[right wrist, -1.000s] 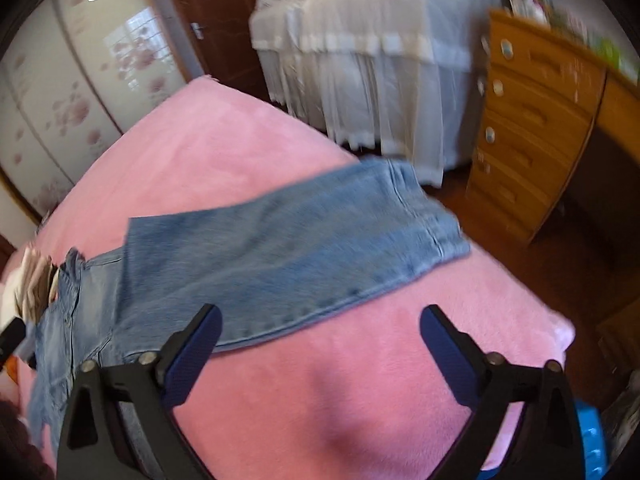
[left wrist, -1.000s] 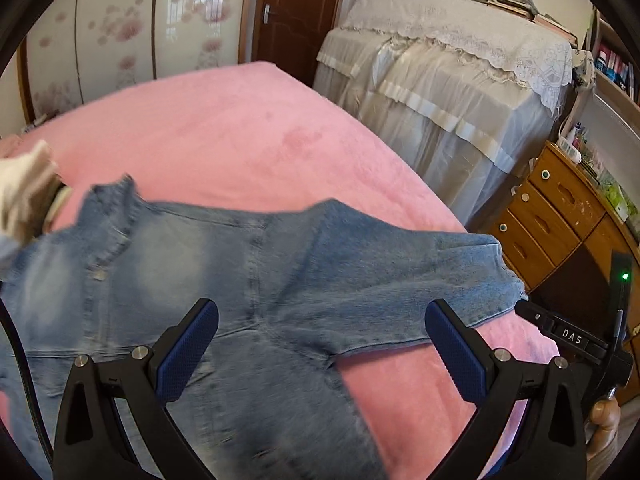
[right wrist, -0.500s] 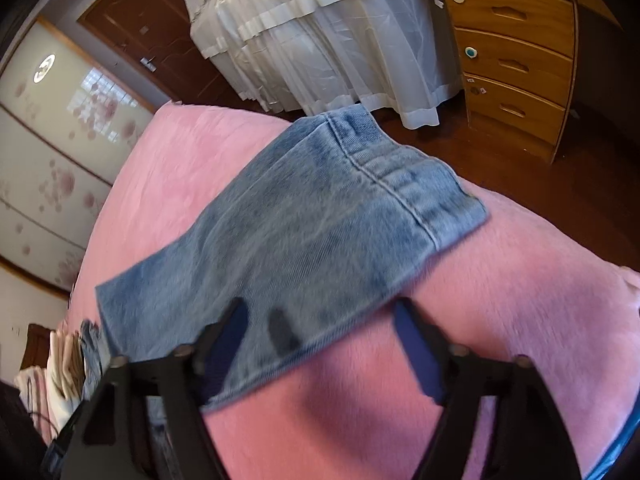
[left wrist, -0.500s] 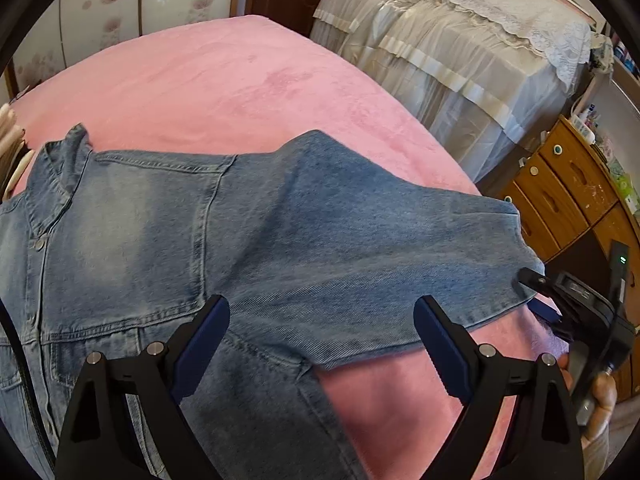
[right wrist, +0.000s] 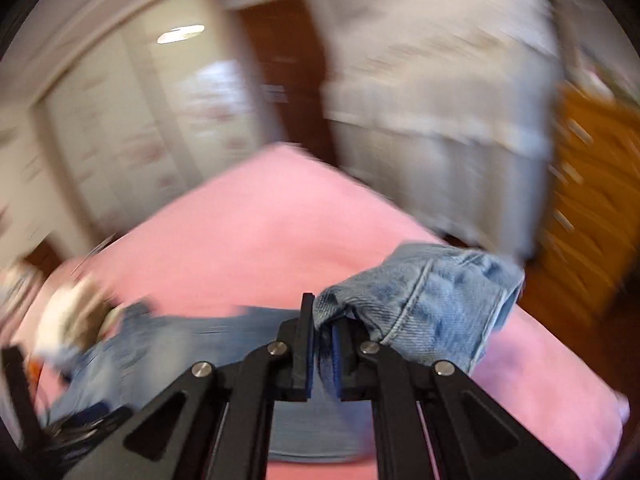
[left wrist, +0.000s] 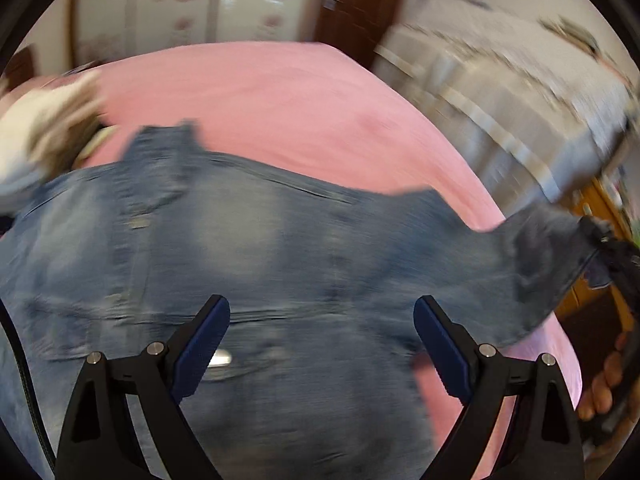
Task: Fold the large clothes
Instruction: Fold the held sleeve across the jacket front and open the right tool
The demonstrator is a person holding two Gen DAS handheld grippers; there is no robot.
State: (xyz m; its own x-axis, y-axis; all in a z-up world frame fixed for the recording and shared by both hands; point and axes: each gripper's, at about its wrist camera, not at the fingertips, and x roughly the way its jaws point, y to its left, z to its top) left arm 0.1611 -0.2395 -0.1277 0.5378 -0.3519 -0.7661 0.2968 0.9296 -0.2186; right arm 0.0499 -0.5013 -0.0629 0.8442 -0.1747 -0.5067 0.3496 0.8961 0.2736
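Observation:
A blue denim jacket [left wrist: 248, 248] lies spread on a pink bed [left wrist: 288, 104], collar toward the far left. My left gripper [left wrist: 322, 332] is open and empty, hovering over the jacket's body. My right gripper [right wrist: 324, 344] is shut on the cuff end of the jacket's sleeve [right wrist: 432, 296] and holds it lifted off the bed. In the left wrist view the right gripper [left wrist: 612, 256] shows at the far right, holding the raised sleeve end [left wrist: 552, 256]. Both views are motion-blurred.
A pile of light clothes [left wrist: 44, 128] lies at the bed's far left. A white lace-covered piece of furniture [left wrist: 512, 112] and a wooden chest of drawers [right wrist: 592, 200] stand past the bed's right edge. A dark door [left wrist: 360, 4] is behind.
My right gripper has closed on the sleeve cuff and lifted it off the bed. The left gripper stayed open and shifted over the jacket's body.

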